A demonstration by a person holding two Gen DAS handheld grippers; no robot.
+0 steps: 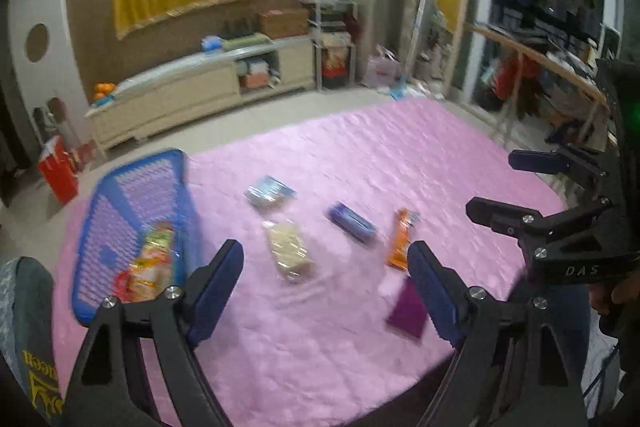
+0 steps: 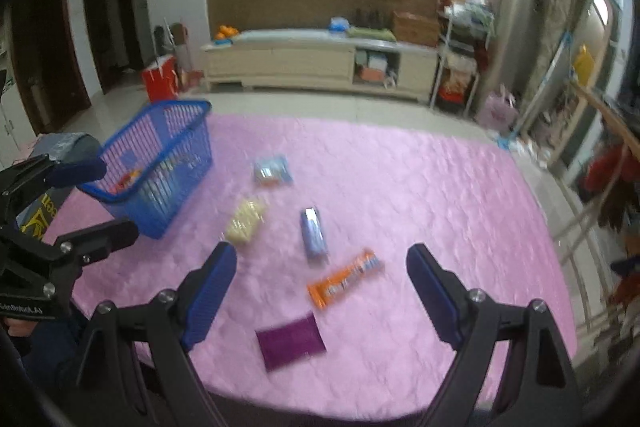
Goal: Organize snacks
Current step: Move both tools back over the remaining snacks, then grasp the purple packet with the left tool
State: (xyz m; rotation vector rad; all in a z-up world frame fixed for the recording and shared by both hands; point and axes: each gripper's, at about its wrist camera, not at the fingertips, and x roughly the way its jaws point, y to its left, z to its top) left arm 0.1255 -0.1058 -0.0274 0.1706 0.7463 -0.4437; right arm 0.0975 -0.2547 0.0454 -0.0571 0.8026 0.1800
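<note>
Both hand-held grippers wide open, empty — right hand-held gripper (image 2: 322, 291) nearer the purple packet (image 2: 291, 345), which lies flat well apart from the blue basket (image 2: 160, 163), just below its fingertips, long axis slanted — left hand-held gripper (image 1: 326, 287) nearer the basket.

Basket (image 2: 160, 163) at table's (image 2: 420, 187) left edge, packets inside. Right of it on cloth, apart: clear packet (image 2: 272, 171) farthest, biscuit pack (image 2: 246, 221), wrapped bar (image 2: 314, 235), long wrapper (image 2: 346, 279), flat pouch (image 2: 290, 345) nearest.
</note>
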